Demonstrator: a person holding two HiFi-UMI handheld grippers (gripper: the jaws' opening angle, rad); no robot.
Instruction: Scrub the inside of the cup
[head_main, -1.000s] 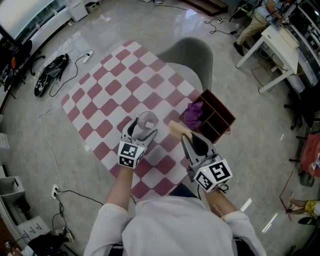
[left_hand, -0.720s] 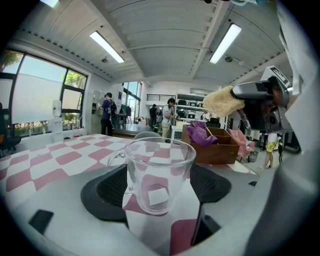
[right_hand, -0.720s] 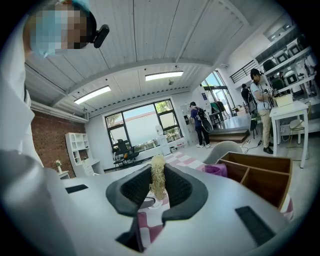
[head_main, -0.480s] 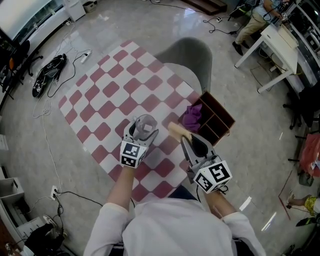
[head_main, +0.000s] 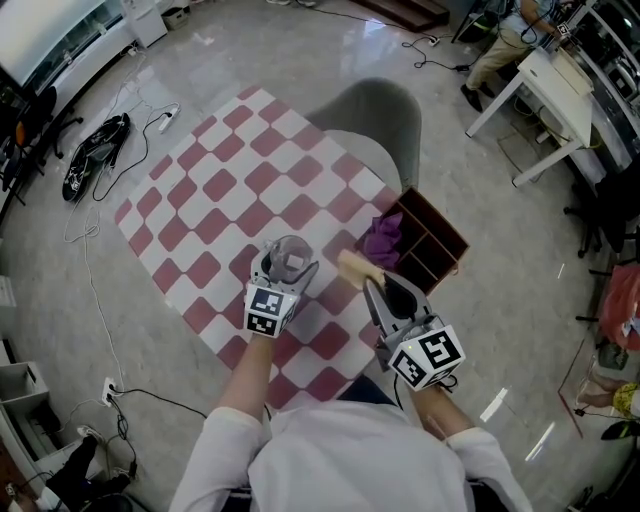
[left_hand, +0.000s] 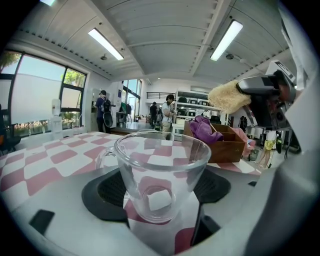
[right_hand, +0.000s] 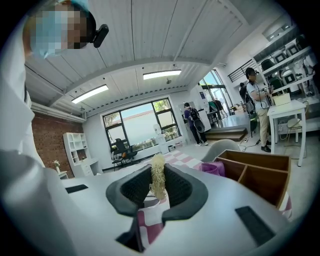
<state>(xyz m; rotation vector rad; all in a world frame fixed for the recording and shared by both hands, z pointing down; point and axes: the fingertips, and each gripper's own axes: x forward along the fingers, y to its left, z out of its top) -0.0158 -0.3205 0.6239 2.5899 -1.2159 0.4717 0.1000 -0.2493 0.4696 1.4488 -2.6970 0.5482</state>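
A clear glass cup (left_hand: 159, 172) with a handle on its left stands upright between the jaws of my left gripper (left_hand: 156, 187), which is shut on it. In the head view the cup (head_main: 290, 255) is held over the red and white checkered table (head_main: 215, 195), in front of my left gripper (head_main: 283, 272). My right gripper (right_hand: 158, 187) is shut on a tan scrubbing pad (right_hand: 158, 179) that stands edge-on between its jaws. From above, the pad (head_main: 357, 268) sticks out of my right gripper (head_main: 378, 282), just right of the cup and apart from it.
A brown wooden box with compartments (head_main: 430, 238) sits at the table's right edge with a purple cloth (head_main: 384, 238) in it. A grey chair (head_main: 372, 115) stands at the far side. Cables and a black bag (head_main: 92, 150) lie on the floor to the left.
Both grippers keep their hold. The cup and the pad have barely shifted against each other; the view has drifted slightly.
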